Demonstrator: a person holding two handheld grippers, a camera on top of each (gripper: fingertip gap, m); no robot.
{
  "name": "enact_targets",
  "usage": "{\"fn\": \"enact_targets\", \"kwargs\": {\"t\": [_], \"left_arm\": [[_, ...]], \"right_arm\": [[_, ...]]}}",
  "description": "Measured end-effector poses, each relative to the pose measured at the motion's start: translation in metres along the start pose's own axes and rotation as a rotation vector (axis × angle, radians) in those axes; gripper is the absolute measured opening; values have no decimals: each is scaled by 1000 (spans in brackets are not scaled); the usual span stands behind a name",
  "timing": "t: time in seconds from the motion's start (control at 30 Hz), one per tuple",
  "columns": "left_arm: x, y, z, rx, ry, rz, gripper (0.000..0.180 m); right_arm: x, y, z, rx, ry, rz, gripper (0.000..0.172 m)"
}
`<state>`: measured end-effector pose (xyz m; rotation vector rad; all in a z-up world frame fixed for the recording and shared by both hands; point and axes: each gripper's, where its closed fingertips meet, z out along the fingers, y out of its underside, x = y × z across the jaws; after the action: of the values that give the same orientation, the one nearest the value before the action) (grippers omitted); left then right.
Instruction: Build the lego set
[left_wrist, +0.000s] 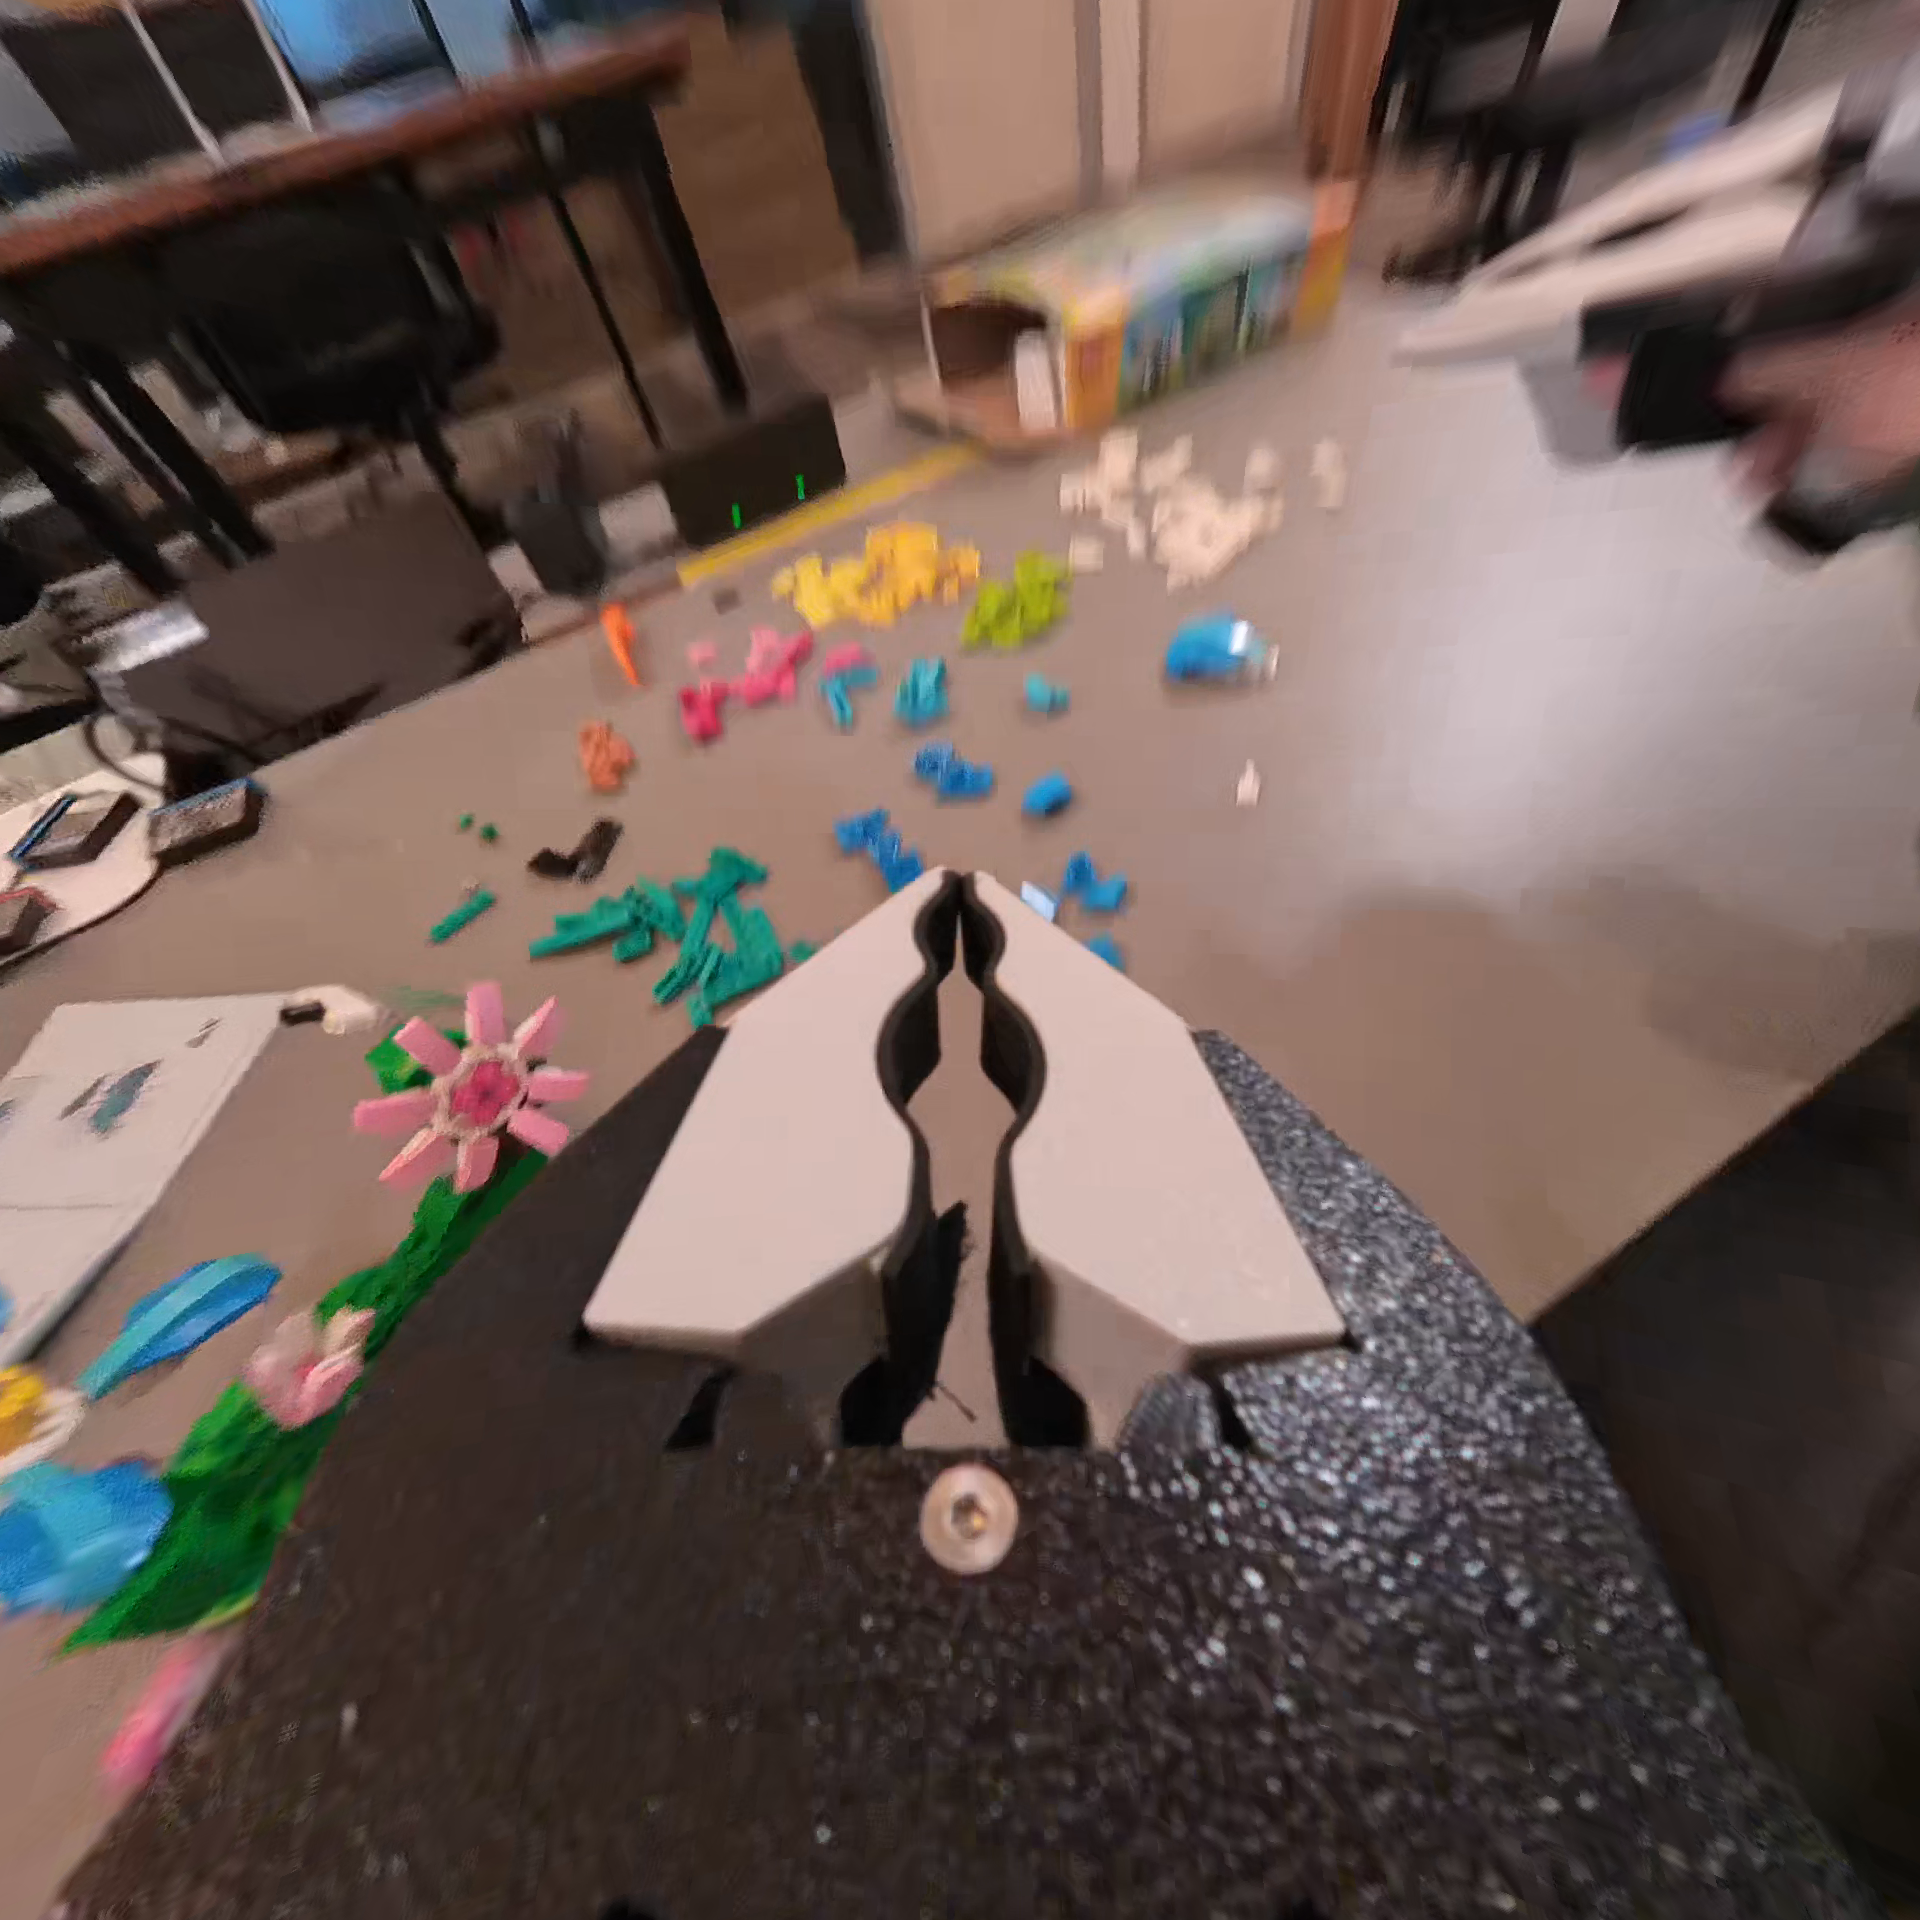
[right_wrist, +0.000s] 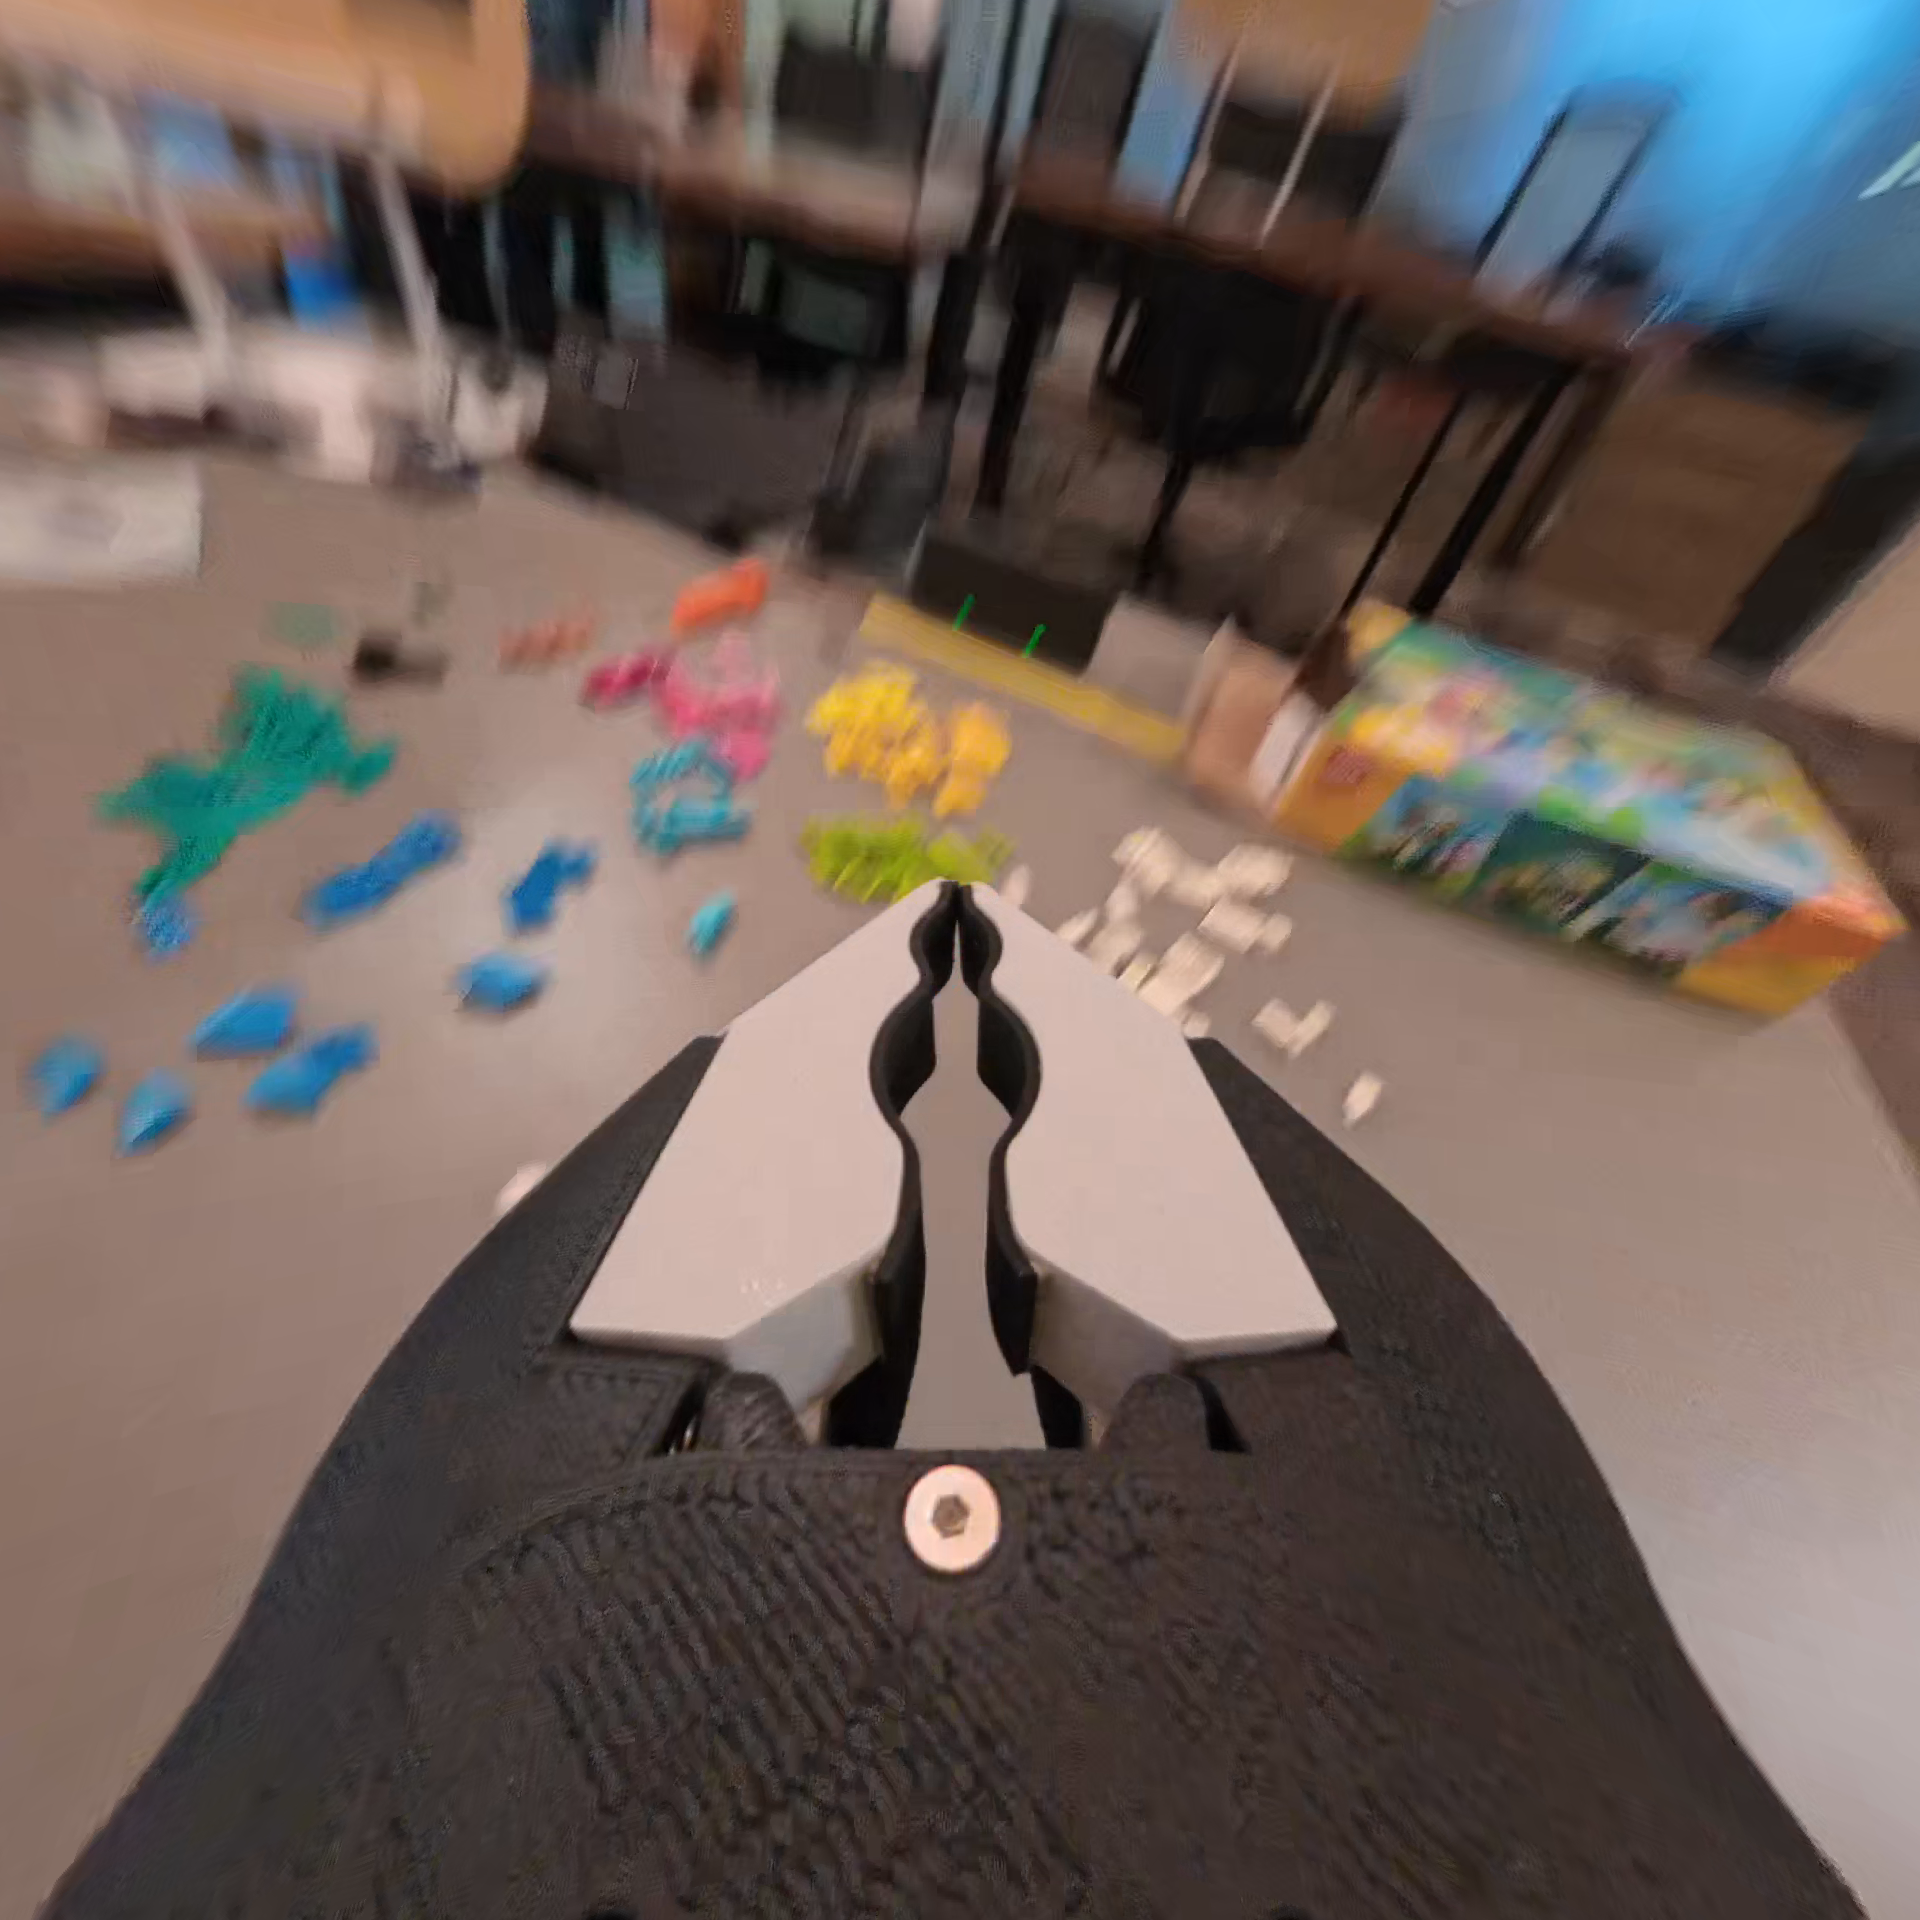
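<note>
Both views are pretty motion-blurred, so only the big stuff is readable. The left gripper has its grey fingers with black wavy pads brought together at the tips, nothing between them, and it hangs above the grey tabletop. Using the pile of teal-green plastic building bricks as the landmark: the left gripper's tips sit just to the right of it, with small blue bricks right beside the tips on the far side. Nearer the camera and left of the teal pile there's a built brick flower with pink petals on a bright green brick base, plus a white instruction booklet lying flat. Farther back from the teal pile are pink bricks, a yellow heap, lime-green bricks and cream-white bricks, and beyond those a colourful cardboard box on its side. The right gripper is also closed tip to tip on nothing; in its own view it hovers above the tabletop, well right of the teal pile, with the lime-green bricks just past its tips and the cream-white ones just to the right. It also shows blurry at the far right of the left view.
</note>
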<state>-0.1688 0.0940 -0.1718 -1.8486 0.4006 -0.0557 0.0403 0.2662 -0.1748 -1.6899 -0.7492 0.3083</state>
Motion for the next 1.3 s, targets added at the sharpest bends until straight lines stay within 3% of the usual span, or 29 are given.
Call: {"fn": "enact_targets", "kwargs": {"t": [0.1, 0.2, 0.27, 0.33, 0.53, 0.67, 0.83, 0.93, 1.17, 1.3], "left_arm": [[-16, -19, 3, 219, -2, -120, 0], [-19, -32, 17, 340, 0, -134, 0], [-19, -44, 31, 415, -14, -106, 0], [-17, -59, 48, 482, -24, -59, 0], [2, -97, 126, 535, 23, 26, 0], [5, -98, 169, 511, 12, 83, 0], [23, -88, 158, 542, 78, 69, 0], [32, -80, 157, 539, 47, 163, 0], [72, -65, 168, 461, 201, 188, 5], [90, -63, 166, 450, 266, 215, 6]], "right_arm": [[57, -14, 3, 329, 135, 70, 0], [74, 4, 16, 376, 187, 12, 0], [70, 7, 22, 403, 203, -127, 0], [75, 4, 25, 444, 230, -145, 0], [70, 4, 52, 435, 133, -199, 3], [58, 2, 59, 449, 56, -236, 2], [67, -4, 56, 509, 15, -152, 5], [88, -1, 61, 500, 69, -161, 6], [162, 15, 67, 421, 285, -155, 8], [175, 19, 75, 384, 316, -168, 8]]}}
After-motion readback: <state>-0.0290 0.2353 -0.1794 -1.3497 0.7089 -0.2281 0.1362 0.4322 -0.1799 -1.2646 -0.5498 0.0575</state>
